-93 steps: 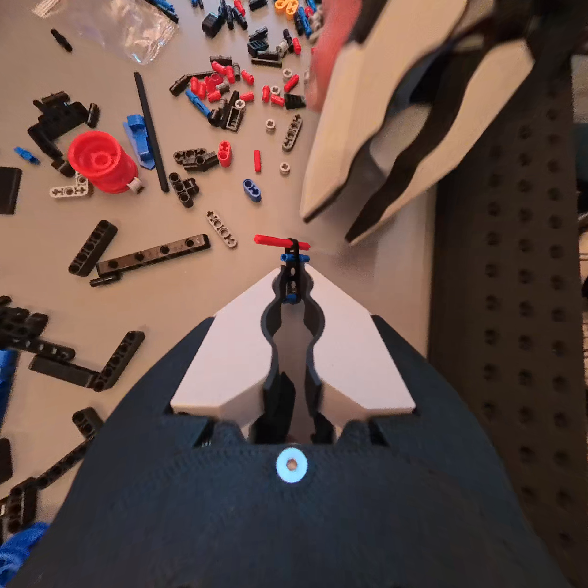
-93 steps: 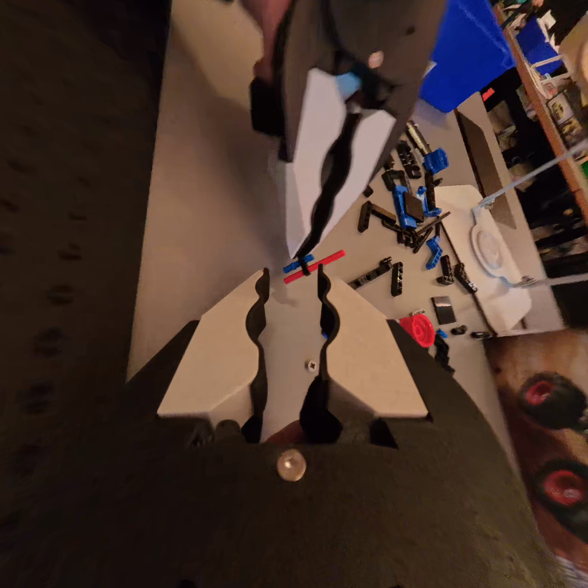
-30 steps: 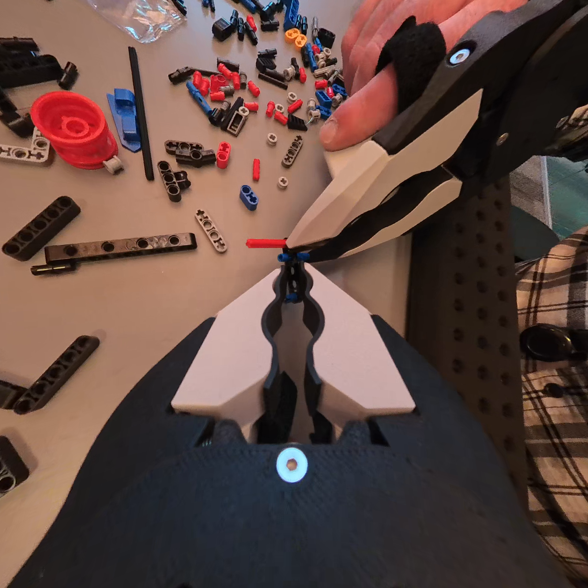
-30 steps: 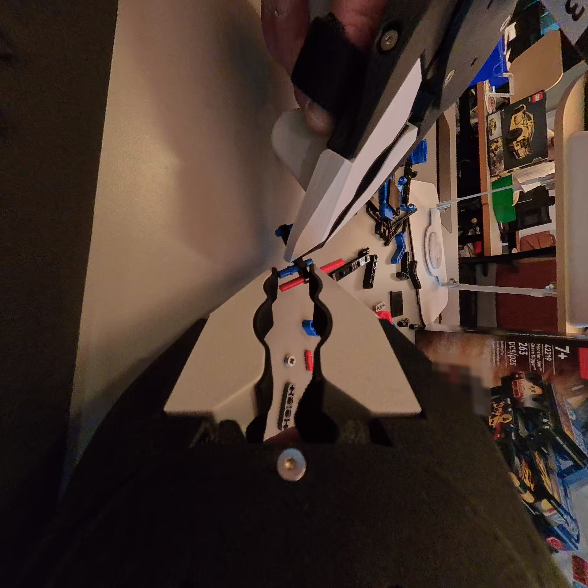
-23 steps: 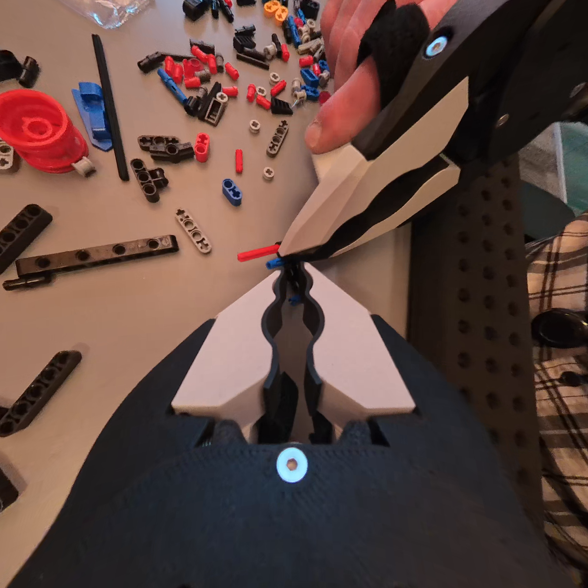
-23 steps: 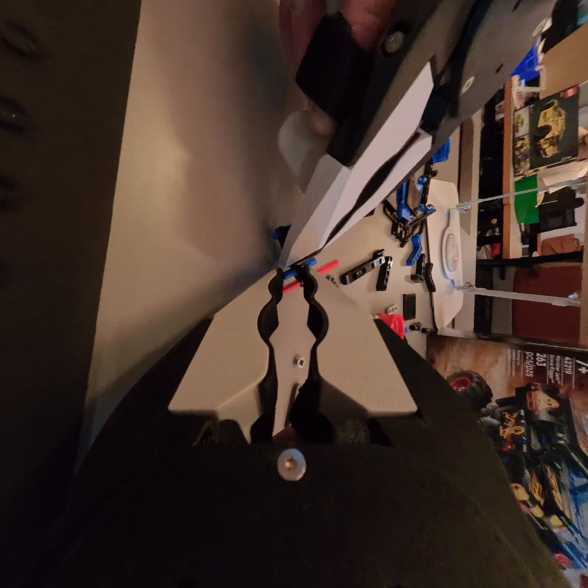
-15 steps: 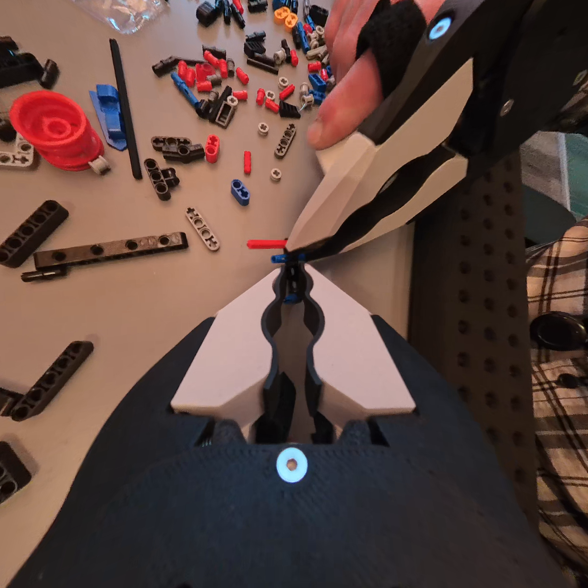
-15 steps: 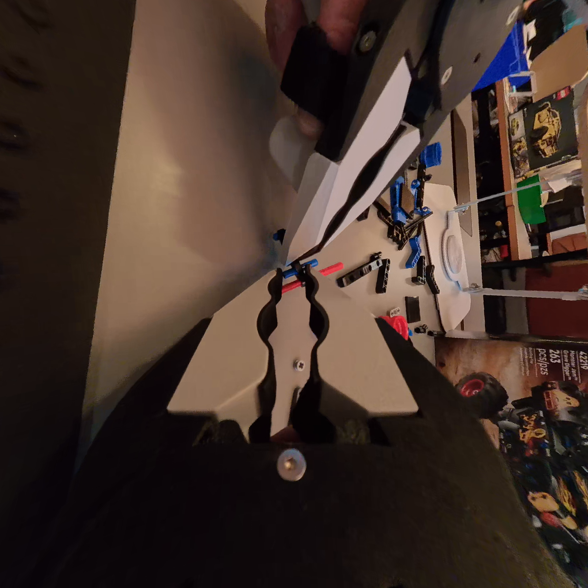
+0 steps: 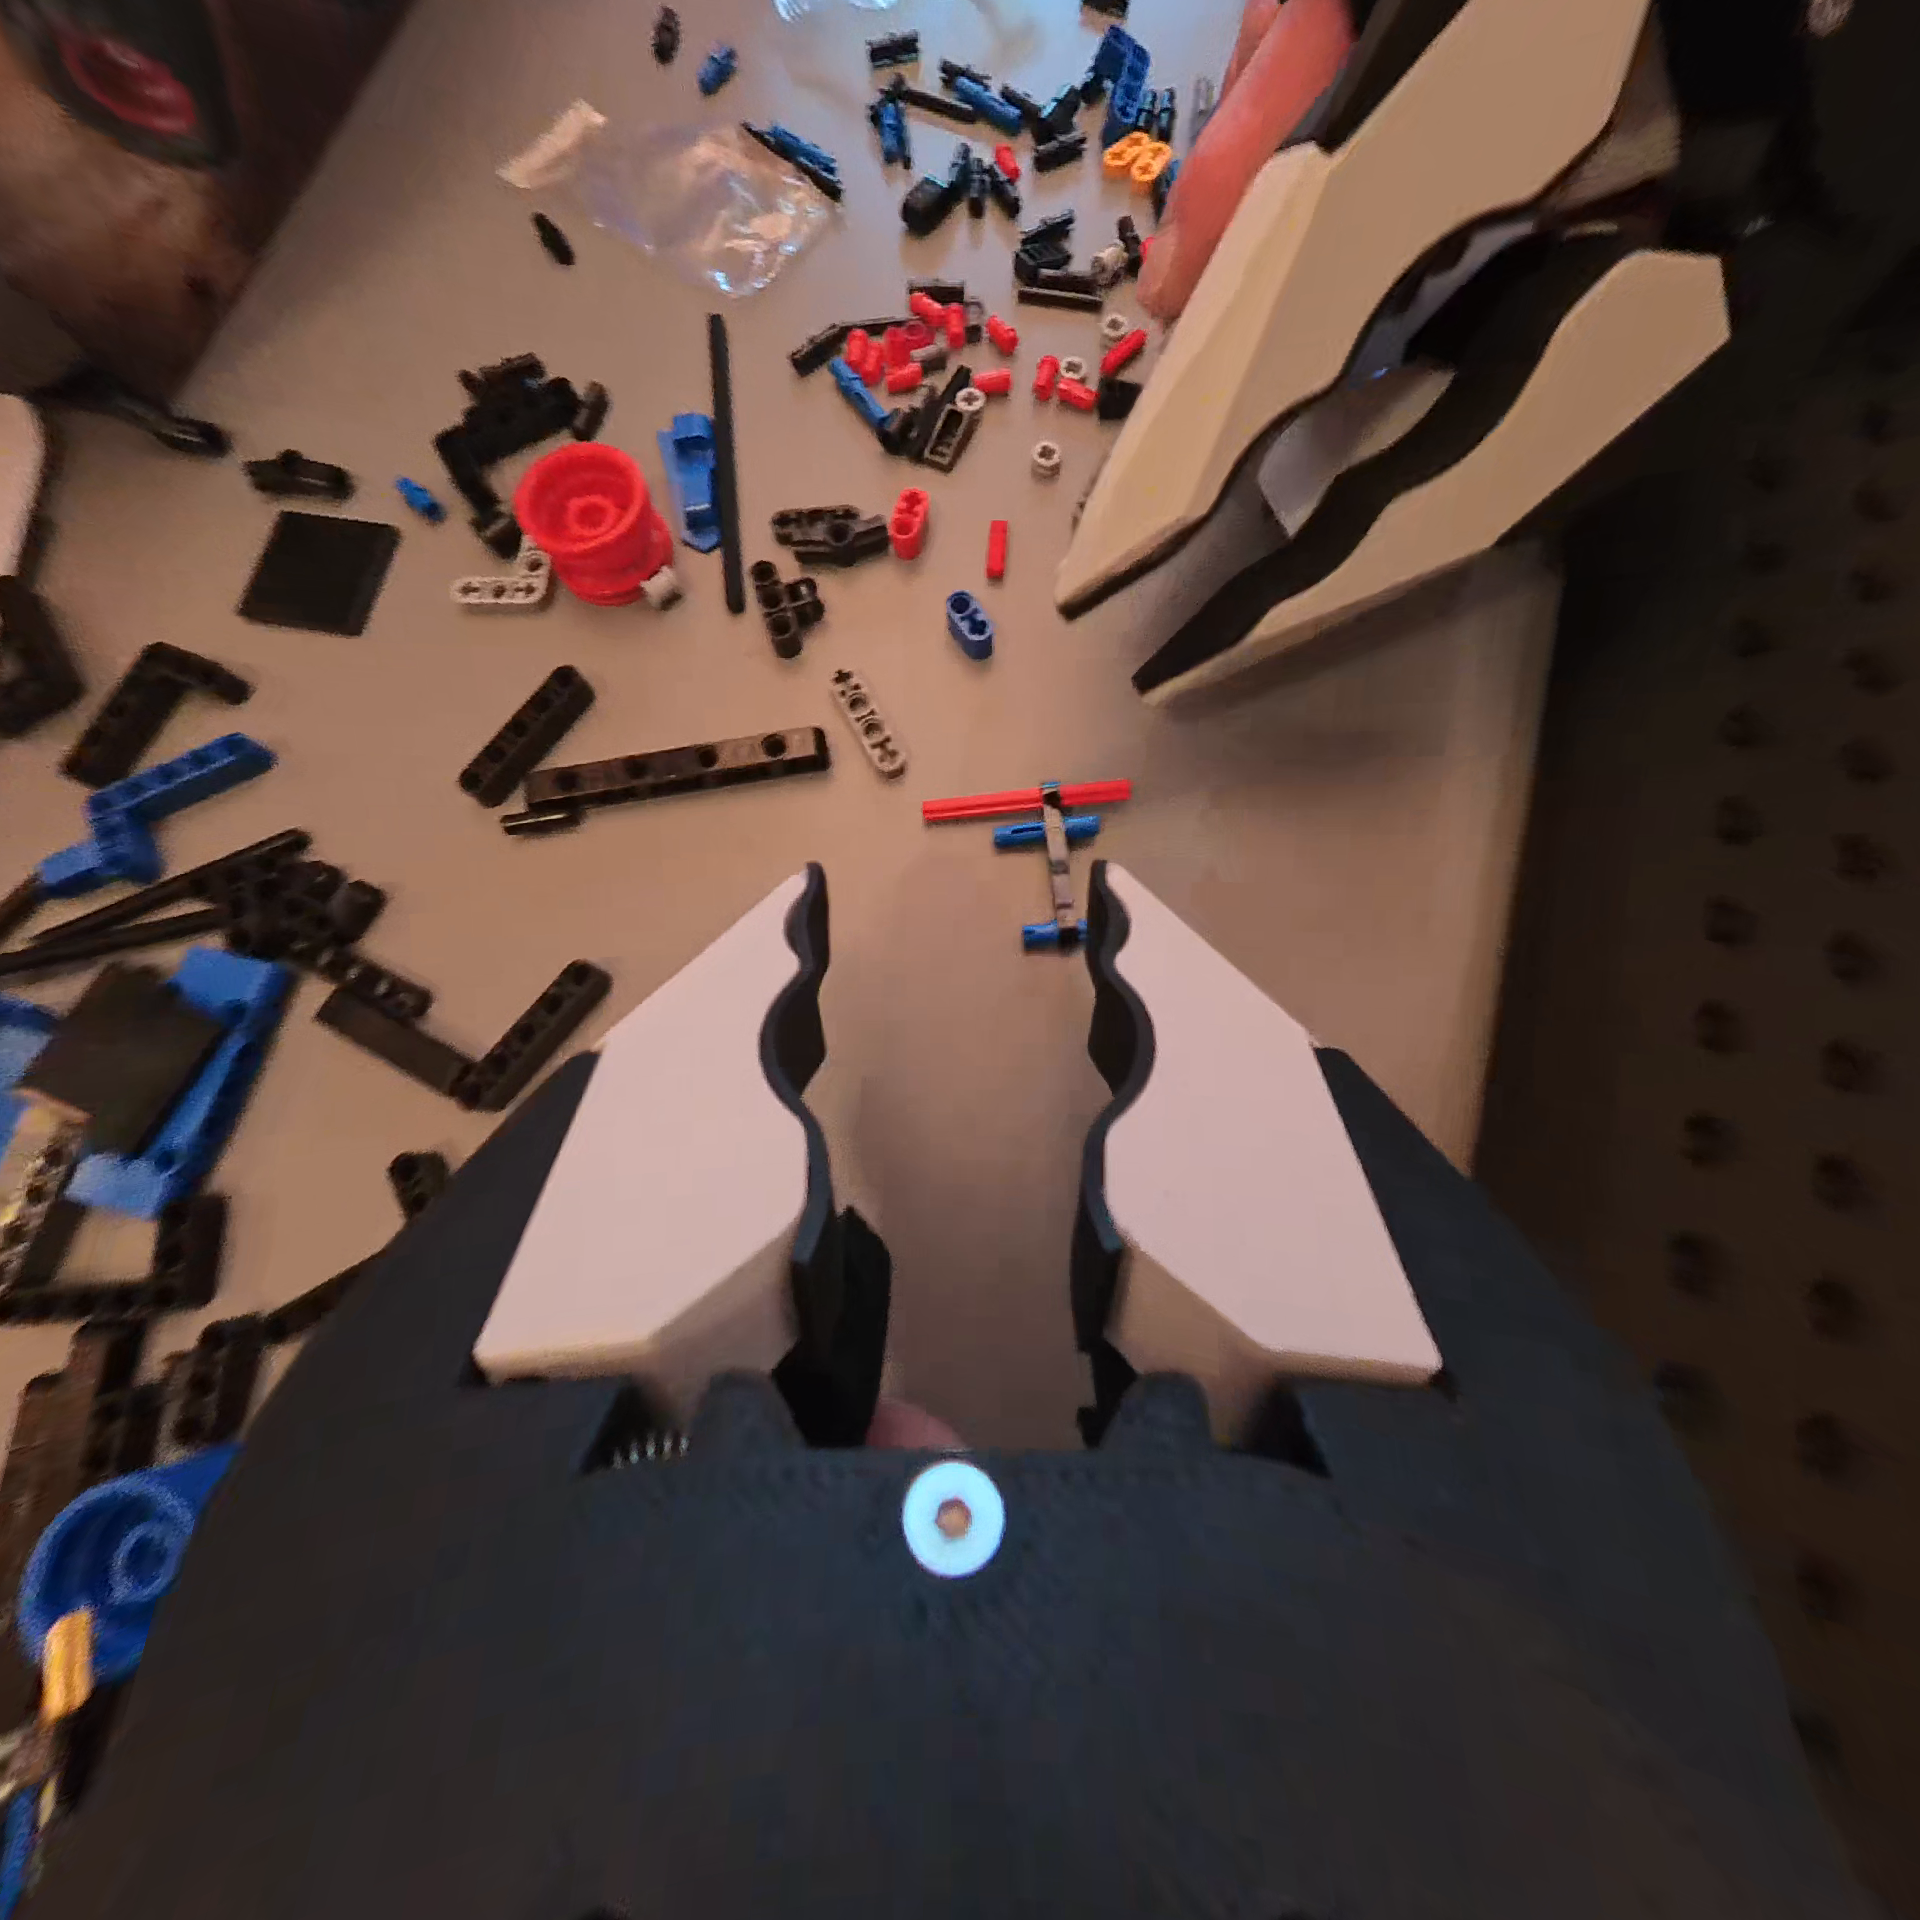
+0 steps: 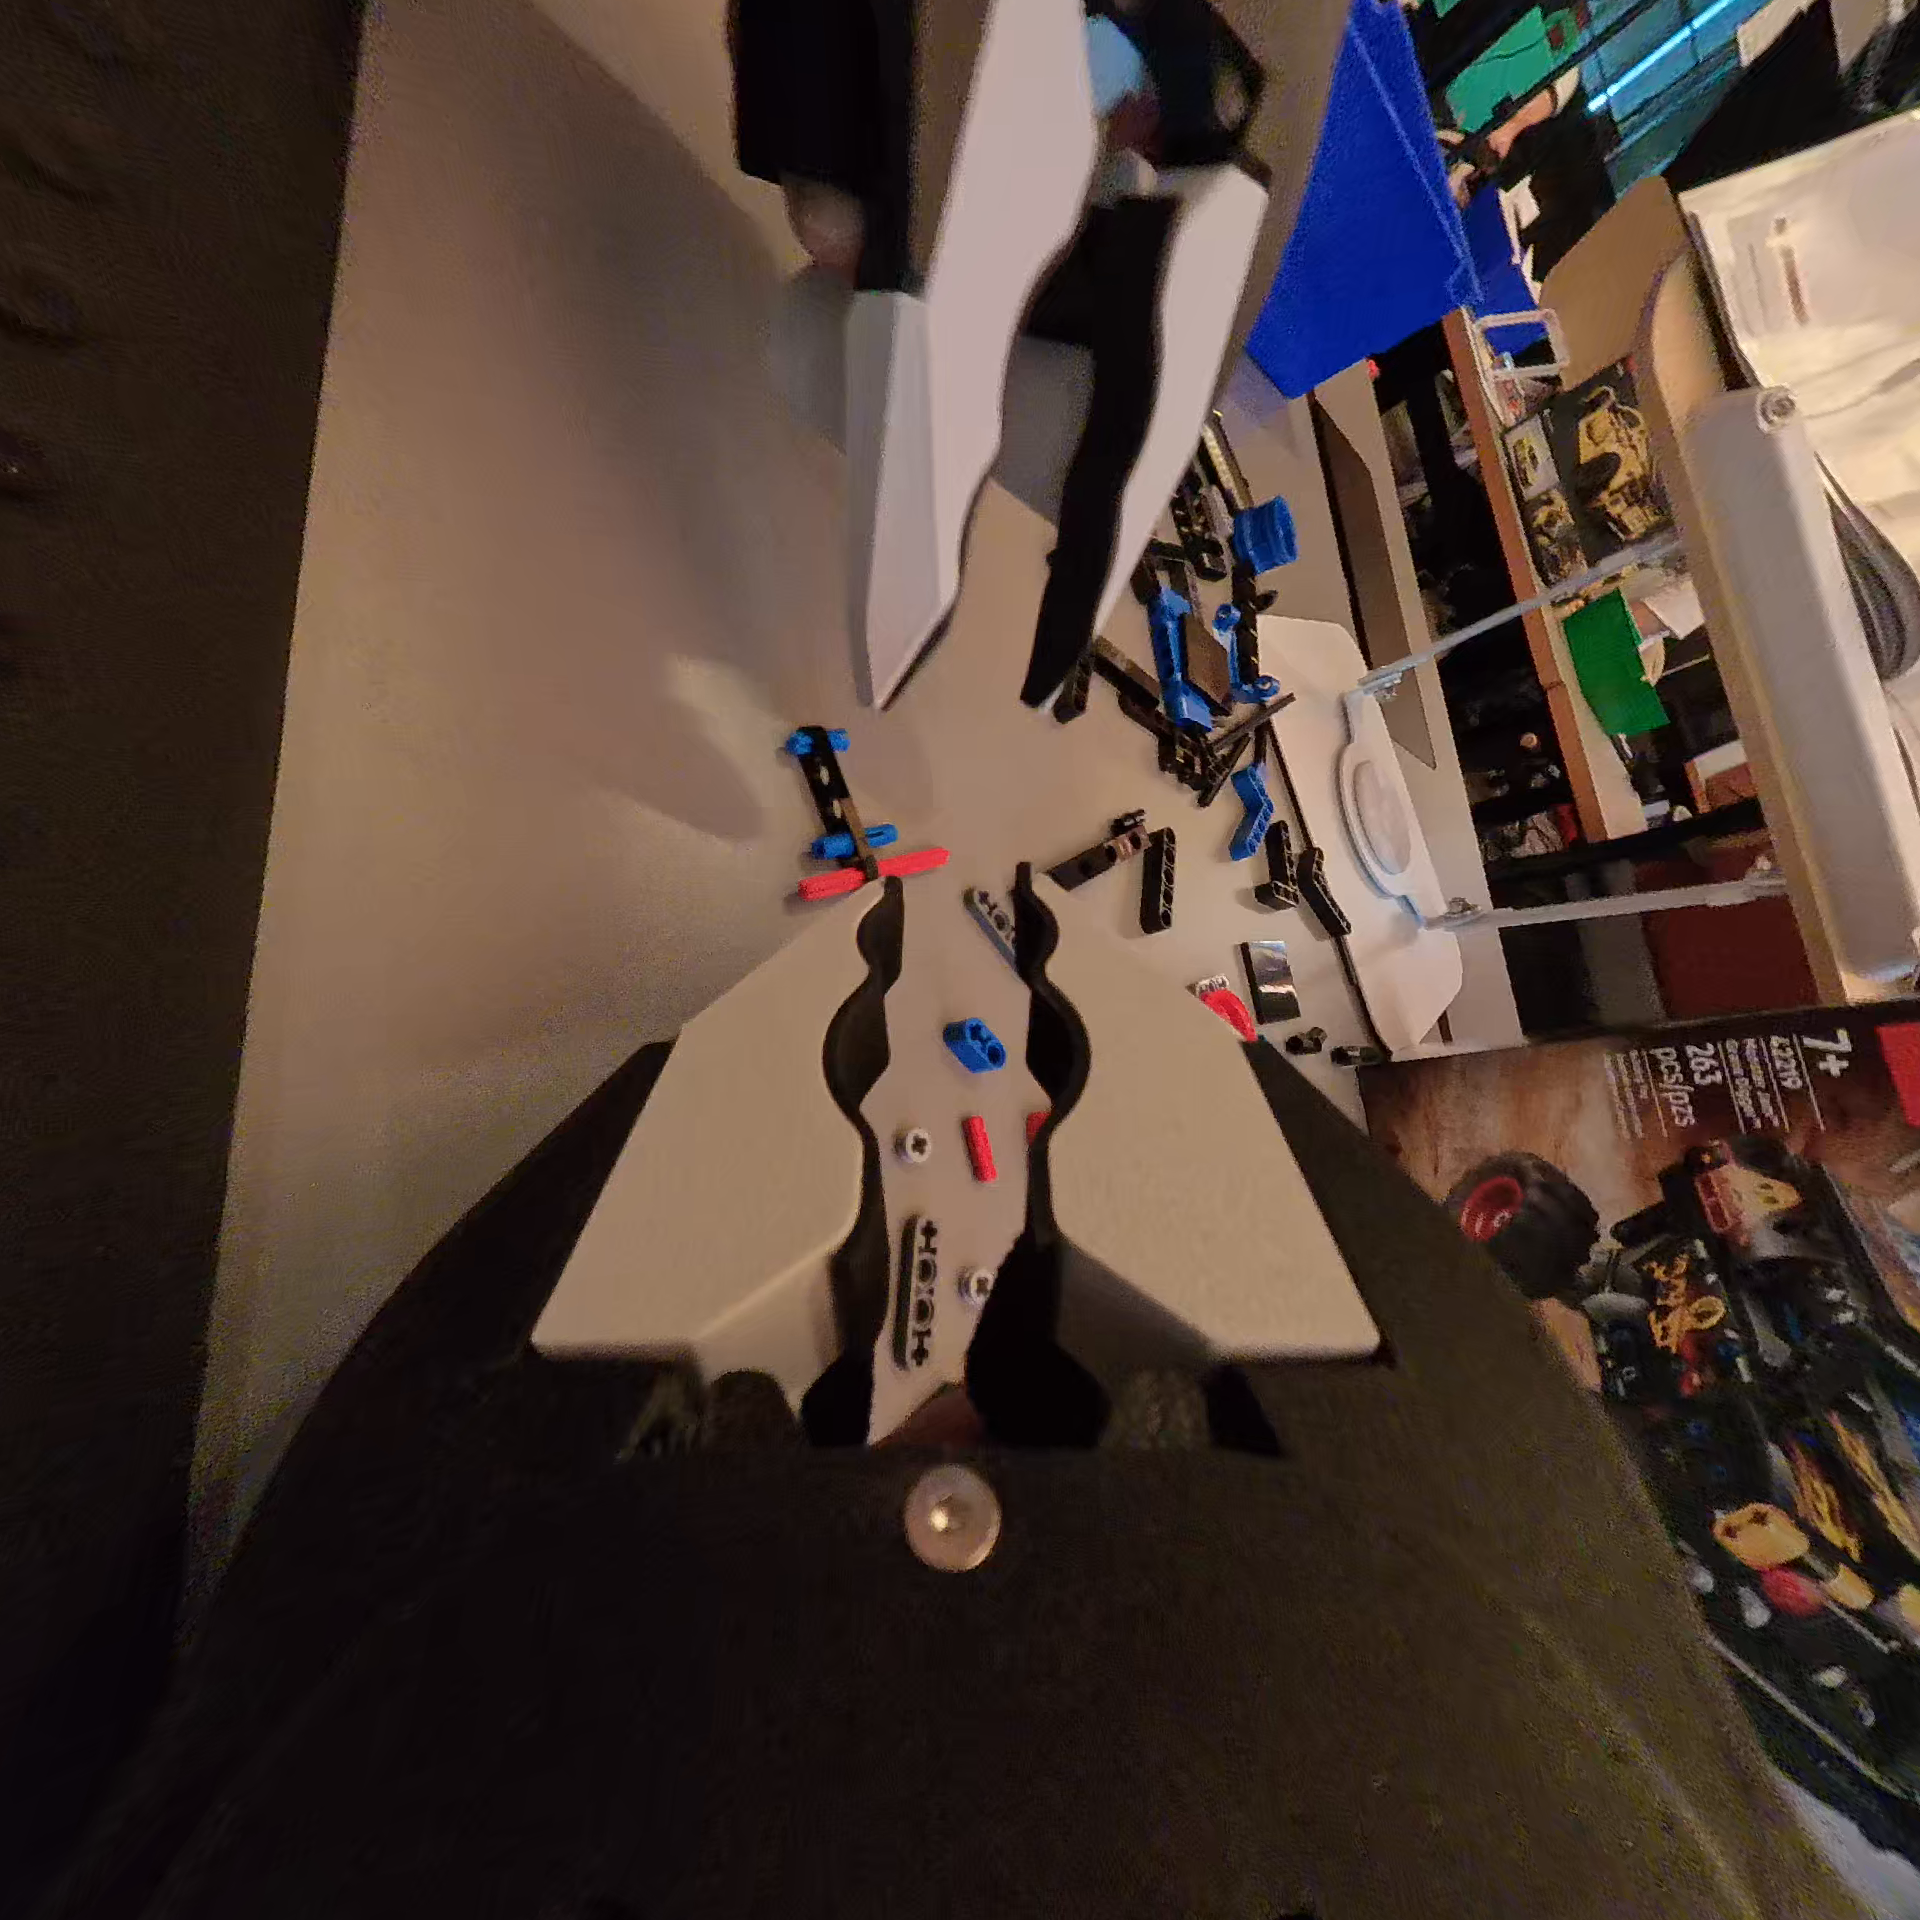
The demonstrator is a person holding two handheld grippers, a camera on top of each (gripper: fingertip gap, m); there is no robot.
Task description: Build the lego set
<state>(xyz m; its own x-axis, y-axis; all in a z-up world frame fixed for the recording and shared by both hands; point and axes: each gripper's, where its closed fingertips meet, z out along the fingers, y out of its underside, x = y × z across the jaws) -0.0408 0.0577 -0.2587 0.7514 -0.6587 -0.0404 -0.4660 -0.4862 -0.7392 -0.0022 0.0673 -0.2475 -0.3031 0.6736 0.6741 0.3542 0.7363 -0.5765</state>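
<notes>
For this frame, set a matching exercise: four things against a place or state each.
Things:
1. left gripper
2. small black beam with red axle and blue pins
3. red wheel hub
4. clear plastic bag

States:
A. crumpled at the table's far end
B. open, empty
C. on its side beside a blue piece
D. lying free on the table, ungripped

Pairs: 1-B, 2-D, 3-C, 4-A

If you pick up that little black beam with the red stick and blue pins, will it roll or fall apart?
The small black beam assembly probably won't roll: its red axle and blue pins stick out sideways, and it lies flat on the tan table. It looks light and stiff. The axle might slide out if bumped.
</notes>
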